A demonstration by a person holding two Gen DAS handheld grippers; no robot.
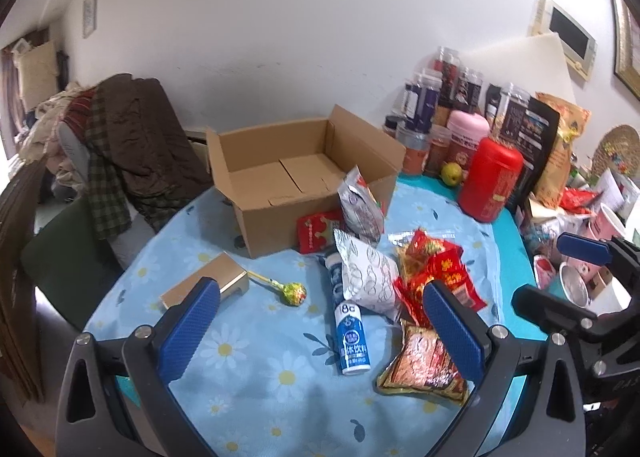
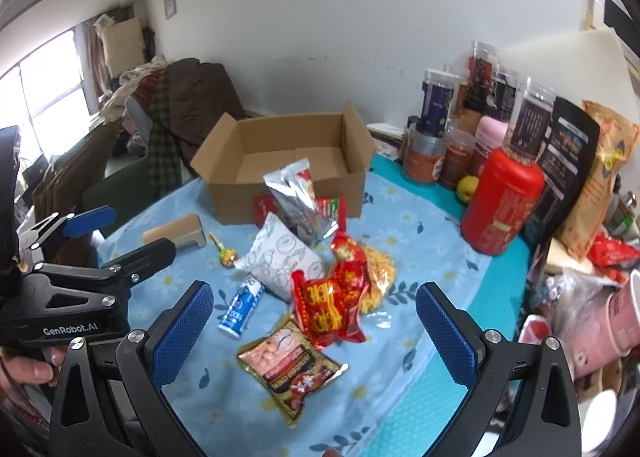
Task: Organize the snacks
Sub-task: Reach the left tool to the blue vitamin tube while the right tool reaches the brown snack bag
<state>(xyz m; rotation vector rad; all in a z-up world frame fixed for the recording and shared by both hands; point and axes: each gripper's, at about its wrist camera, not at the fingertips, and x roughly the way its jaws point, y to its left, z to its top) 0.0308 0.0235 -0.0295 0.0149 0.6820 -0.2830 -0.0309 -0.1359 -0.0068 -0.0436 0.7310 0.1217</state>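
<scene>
An empty cardboard box [image 1: 296,173] [image 2: 288,161] stands open at the back of the blue flowered tablecloth [image 1: 248,357]. In front of it lie loose snacks: a silver pouch [image 1: 360,205] [image 2: 298,197], a white pillow pack [image 1: 370,277] [image 2: 280,257], red packets [image 1: 436,269] [image 2: 332,305], a brown-gold packet [image 1: 424,369] [image 2: 292,369], a blue-white bottle [image 1: 350,337] [image 2: 242,307], a lollipop [image 1: 294,293] [image 2: 228,255] and a small tan box [image 1: 204,283] [image 2: 176,235]. My left gripper [image 1: 320,333] hovers open above the bottle. My right gripper [image 2: 316,333] hovers open above the red packets.
Jars, a red canister [image 1: 490,181] [image 2: 500,201], a pink flask [image 1: 466,133], bags and cups crowd the table's right side. A chair piled with brown clothes [image 1: 132,137] [image 2: 188,105] stands at the back left. A hand [image 2: 28,369] holds the left gripper's handle.
</scene>
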